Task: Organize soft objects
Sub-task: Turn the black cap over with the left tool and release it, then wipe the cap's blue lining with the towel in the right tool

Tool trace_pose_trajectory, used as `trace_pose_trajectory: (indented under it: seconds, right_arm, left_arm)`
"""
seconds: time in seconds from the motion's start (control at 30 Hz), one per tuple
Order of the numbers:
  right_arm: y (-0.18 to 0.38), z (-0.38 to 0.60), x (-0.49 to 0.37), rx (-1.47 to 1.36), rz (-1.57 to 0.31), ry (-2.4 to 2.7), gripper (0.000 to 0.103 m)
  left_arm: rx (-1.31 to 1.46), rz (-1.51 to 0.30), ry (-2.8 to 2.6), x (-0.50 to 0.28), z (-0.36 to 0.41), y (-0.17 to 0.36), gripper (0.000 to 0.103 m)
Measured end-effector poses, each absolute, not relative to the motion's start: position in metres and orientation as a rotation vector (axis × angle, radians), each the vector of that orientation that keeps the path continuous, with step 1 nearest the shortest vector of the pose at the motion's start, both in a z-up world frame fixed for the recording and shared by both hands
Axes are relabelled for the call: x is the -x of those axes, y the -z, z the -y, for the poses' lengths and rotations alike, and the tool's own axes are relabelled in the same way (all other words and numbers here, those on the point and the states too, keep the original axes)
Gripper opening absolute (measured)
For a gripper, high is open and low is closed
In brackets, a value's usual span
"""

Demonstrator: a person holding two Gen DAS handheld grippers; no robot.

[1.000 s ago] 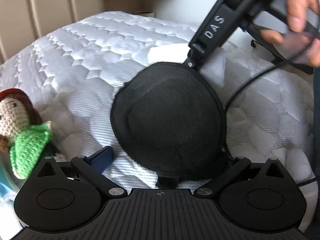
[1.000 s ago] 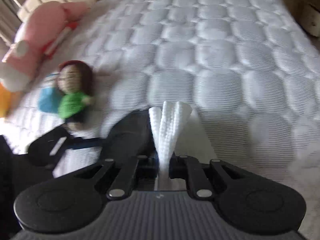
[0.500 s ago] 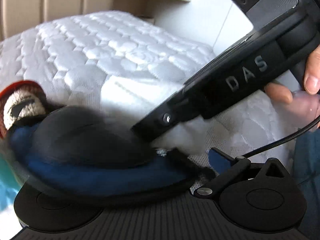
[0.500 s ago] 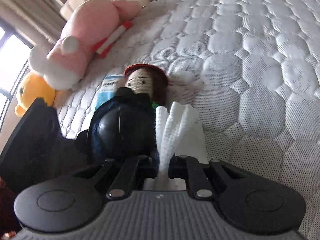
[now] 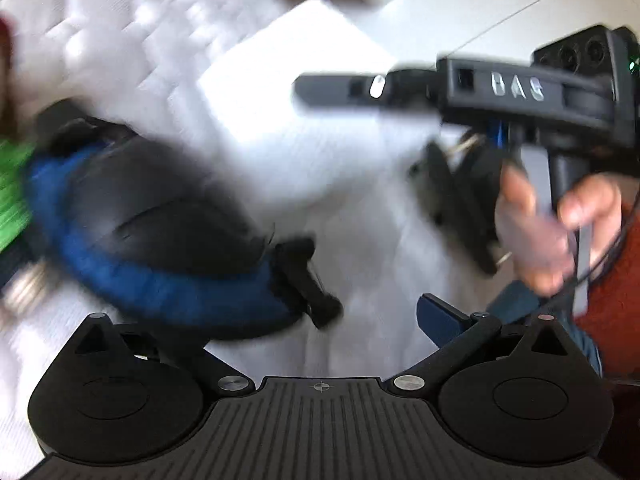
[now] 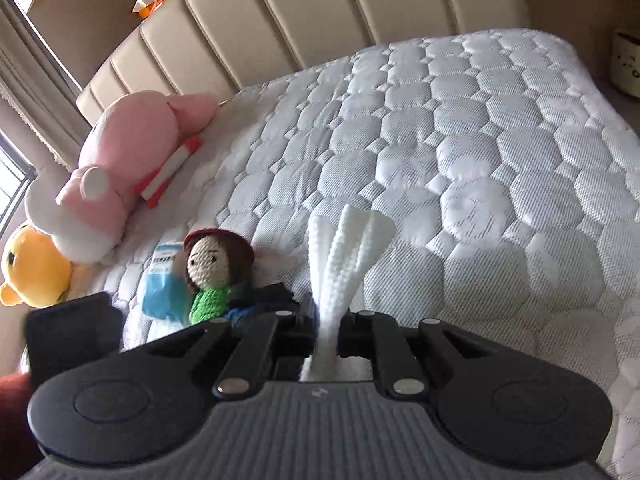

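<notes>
one white cloth (image 6: 348,256) upright (fanned top)

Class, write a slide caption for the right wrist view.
Right gripper pinches a folded white cloth above the quilted mattress, crochet doll nearby.

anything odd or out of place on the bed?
Mostly tidy soft toys, but a blue plastic packet, not a soft toy, lies tucked beside the crocheted doll in the green top. The right gripper has its jaws shut on a bunched white knitted cloth. The left wrist view is too blurred to judge.
</notes>
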State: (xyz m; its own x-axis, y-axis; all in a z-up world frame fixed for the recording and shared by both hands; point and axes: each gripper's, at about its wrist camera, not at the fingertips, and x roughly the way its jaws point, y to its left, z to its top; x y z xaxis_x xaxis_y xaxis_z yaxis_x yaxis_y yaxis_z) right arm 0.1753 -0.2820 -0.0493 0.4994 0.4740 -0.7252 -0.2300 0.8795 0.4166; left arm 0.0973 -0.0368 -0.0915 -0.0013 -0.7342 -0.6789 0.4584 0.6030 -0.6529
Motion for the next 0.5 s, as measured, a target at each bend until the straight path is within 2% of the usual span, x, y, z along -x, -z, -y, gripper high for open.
trace_pose_trajectory:
  seconds: [0.1, 0.2, 0.33, 0.5]
  right_arm:
    - [0.044, 0.271, -0.171, -0.255, -0.943, -0.482, 0.012]
    - [0.03, 0.261, -0.159, -0.308, -0.917, -0.597, 0.012]
    - [0.04, 0.238, -0.168, -0.431, -1.013, -0.704, 0.012]
    - [0.056, 0.2, -0.182, -0.139, -1.013, -0.584, 0.012]
  left_arm:
    - [0.177, -1.304, 0.758, -0.073, 0.01, 0.075, 0.103]
    - [0.111, -1.197, 0.6, -0.052, -0.012, 0.062, 0.103]
    - [0.052, -1.078, 0.503, -0.059, -0.014, 0.054, 0.103]
    - [0.107, -1.012, 0.541, -0.086, 0.006, 0.05, 0.103]
